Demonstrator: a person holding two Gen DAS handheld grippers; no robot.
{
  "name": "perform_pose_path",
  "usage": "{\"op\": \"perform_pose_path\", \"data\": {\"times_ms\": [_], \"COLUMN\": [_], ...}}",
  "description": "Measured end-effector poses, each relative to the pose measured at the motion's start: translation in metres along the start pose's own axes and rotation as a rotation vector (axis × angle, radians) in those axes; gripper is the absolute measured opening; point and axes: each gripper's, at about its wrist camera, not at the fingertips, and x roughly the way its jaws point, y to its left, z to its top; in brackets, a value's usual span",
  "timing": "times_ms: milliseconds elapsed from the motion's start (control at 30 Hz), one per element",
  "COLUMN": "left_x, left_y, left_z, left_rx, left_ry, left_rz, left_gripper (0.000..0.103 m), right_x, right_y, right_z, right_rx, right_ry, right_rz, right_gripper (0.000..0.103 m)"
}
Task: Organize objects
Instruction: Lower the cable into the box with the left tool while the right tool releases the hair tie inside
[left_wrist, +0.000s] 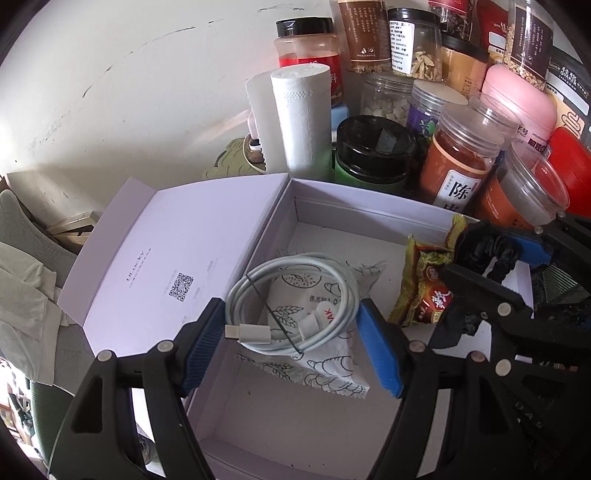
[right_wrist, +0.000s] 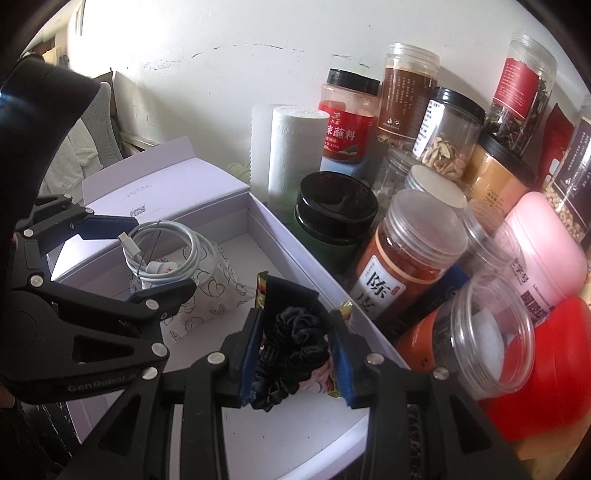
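You had right gripper (right_wrist: 293, 354) jaws loosened around black scrunchie (right_wrist: 295, 343) over box (right_wrist: 295, 243); left gripper (left_wrist: 291, 345) agape around cable (left_wrist: 291, 291). Best: widen fully, lift straight clear.

A pale lilac box (left_wrist: 325, 206) holds a white cable (left_wrist: 295, 291), a white packet (left_wrist: 332, 354) printed with black line drawings, a yellow and red snack wrapper (left_wrist: 421, 288) and a black scrunchie (right_wrist: 295, 350), beside a white paper roll (left_wrist: 303, 118), a pink tub (right_wrist: 546, 243) and blue-padded black grippers (left_wrist: 295, 343).
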Motion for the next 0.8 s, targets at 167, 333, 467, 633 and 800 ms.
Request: {"op": "perform_pose_path", "data": {"times_ms": [167, 333, 467, 633, 800], "left_x": [-0.013, -0.031, -0.05, -0.081, -0.115], "left_y": [0.0, 0.004, 0.006, 0.004, 0.0], "left_z": [-0.003, -0.004, -0.005, -0.009, -0.013], "left_rx": [-0.002, -0.023, -0.037, -0.049, -0.053], "left_ry": [-0.011, -0.024, -0.042, -0.077, -0.104], "left_rz": [-0.006, -0.003, 0.002, 0.004, 0.007], "left_gripper": [0.071, 0.071, 0.071, 0.071, 0.071], "right_x": [-0.012, -0.028, -0.043, -0.066, -0.094], "right_y": [0.002, 0.001, 0.0, 0.001, 0.001], "right_z": [0.0, 0.001, 0.002, 0.002, 0.0], "right_rx": [-0.009, -0.01, -0.012, -0.016, -0.022], "right_ry": [-0.017, -0.04, -0.059, -0.086, -0.119], "right_rz": [-0.01, -0.018, -0.019, -0.023, -0.033], "right_gripper": [0.035, 0.035, 0.035, 0.035, 0.035]}}
